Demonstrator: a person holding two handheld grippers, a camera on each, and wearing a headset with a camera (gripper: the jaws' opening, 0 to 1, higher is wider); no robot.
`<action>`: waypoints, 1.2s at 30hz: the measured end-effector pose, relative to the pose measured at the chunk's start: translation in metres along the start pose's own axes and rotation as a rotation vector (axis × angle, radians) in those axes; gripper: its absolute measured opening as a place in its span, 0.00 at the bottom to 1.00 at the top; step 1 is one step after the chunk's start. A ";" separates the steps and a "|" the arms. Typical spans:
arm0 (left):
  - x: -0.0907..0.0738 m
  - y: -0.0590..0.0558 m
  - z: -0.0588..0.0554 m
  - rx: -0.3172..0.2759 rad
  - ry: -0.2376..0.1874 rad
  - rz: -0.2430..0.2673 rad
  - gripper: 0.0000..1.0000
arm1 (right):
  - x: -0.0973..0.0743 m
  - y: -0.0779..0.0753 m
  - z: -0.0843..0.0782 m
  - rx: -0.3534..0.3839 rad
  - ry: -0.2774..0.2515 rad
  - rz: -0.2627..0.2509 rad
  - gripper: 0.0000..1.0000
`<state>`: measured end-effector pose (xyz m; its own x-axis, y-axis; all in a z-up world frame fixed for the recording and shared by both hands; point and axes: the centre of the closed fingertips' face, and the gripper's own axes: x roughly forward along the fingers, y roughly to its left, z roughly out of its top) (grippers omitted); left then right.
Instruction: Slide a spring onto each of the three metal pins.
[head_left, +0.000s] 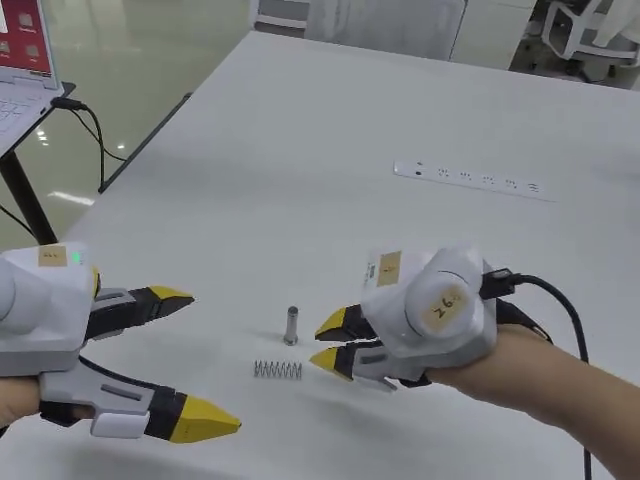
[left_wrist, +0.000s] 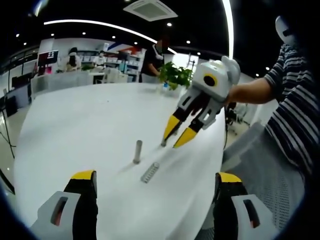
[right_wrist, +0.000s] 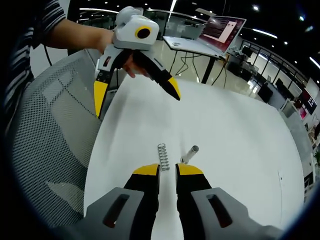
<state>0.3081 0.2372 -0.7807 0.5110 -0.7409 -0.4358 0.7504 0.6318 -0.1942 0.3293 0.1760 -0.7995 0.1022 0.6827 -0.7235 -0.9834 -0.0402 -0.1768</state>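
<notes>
**While both claws hover empty, pin and spring sit by the desk's near edge**

Across the white desk (head_left: 300, 150), the left claw (head_left: 214, 361) is spread wide and released, toward the left edge. The right claw (head_left: 316, 345) is narrowed to a slim gap, gripping nothing, its tips just beside the parts. A power strip (head_left: 470, 181) lies toward the far right. The metal pin (head_left: 291, 325) stands upright. The spring (head_left: 278, 370) lies flat close by, nearer the edge, not touching it.

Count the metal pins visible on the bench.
1: the metal pin stands upright on the white table, just beyond the lying spring. Others may be out of frame.
</notes>
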 end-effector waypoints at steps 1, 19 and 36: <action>0.000 0.000 0.000 0.000 0.000 0.000 0.95 | 0.002 0.001 0.000 -0.002 0.003 0.008 0.10; -0.001 -0.004 0.000 0.001 -0.003 -0.004 0.95 | 0.043 0.003 -0.010 -0.013 0.079 0.072 0.09; -0.002 -0.005 -0.001 -0.005 0.001 0.000 0.94 | 0.057 0.008 -0.024 -0.006 0.134 0.091 0.07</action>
<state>0.3024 0.2357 -0.7796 0.5108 -0.7403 -0.4371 0.7479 0.6334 -0.1988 0.3312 0.1966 -0.8581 0.0318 0.5729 -0.8190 -0.9887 -0.1023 -0.1100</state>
